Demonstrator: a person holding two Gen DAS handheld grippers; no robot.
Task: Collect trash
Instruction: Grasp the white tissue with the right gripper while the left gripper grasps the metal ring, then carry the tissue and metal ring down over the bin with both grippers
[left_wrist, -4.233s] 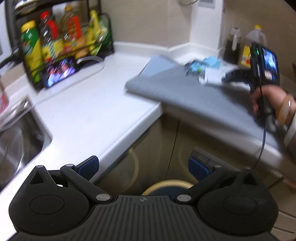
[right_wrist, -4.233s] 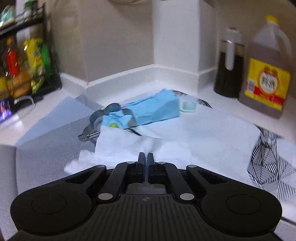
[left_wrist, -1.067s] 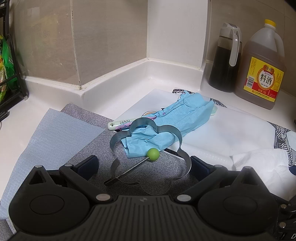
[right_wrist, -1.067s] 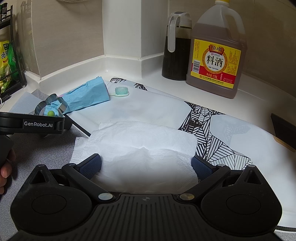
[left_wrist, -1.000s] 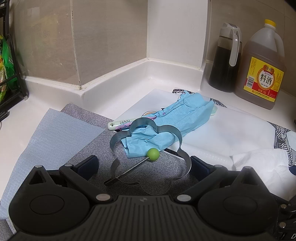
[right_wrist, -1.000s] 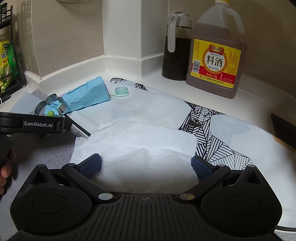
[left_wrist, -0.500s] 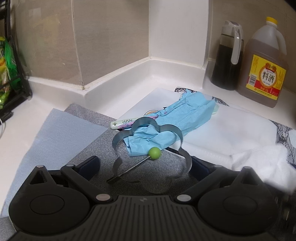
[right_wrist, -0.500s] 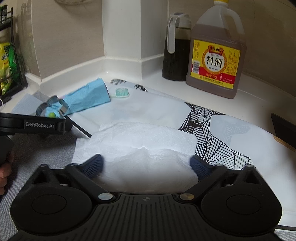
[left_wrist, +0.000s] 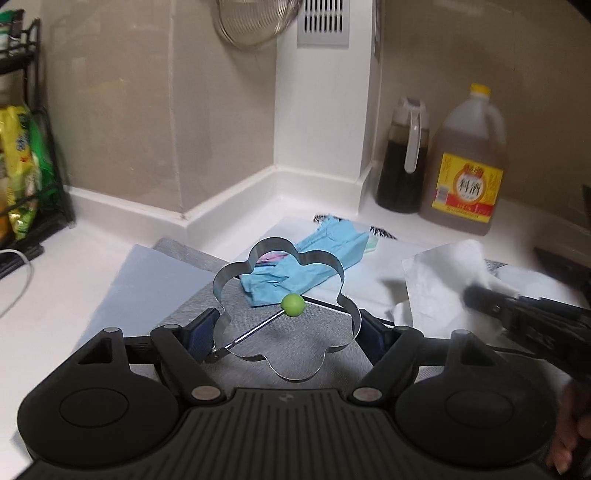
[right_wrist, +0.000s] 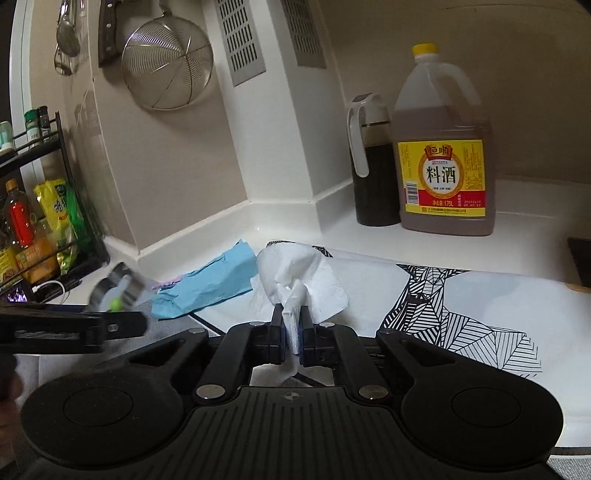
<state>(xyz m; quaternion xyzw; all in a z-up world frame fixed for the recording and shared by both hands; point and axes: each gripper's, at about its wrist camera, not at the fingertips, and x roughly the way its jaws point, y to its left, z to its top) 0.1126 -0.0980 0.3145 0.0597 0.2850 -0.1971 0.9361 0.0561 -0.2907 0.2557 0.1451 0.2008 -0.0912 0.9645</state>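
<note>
Trash here means the crumpled white paper towel (left_wrist: 443, 280) and the blue wrapper (left_wrist: 314, 266), and the step in hand looks like the pick-up of the first pieces. From the left wrist view, the left gripper (left_wrist: 286, 328) has its fingers spread wide and closing around a flower-shaped metal ring (left_wrist: 284, 314) with a green-knobbed handle; both pads sit against the ring's sides, and it appears raised off the grey mat (left_wrist: 236, 295) — held, by my reading. The wrapper lies just beyond it on the counter (left_wrist: 55, 295), and the towel shows at the right against the blurred right gripper (left_wrist: 476, 295). From the right wrist view, the right gripper's fingers (right_wrist: 277, 332) are clamped on a fold of the towel, which bunches above them, lifted clear of the patterned sheet (right_wrist: 461, 314). The wrapper rests to the left, near the wall. No bin shows in either view — so the next move calls for carrying the towel away without loosening the pinch, then coming back for the wrapper.
</note>
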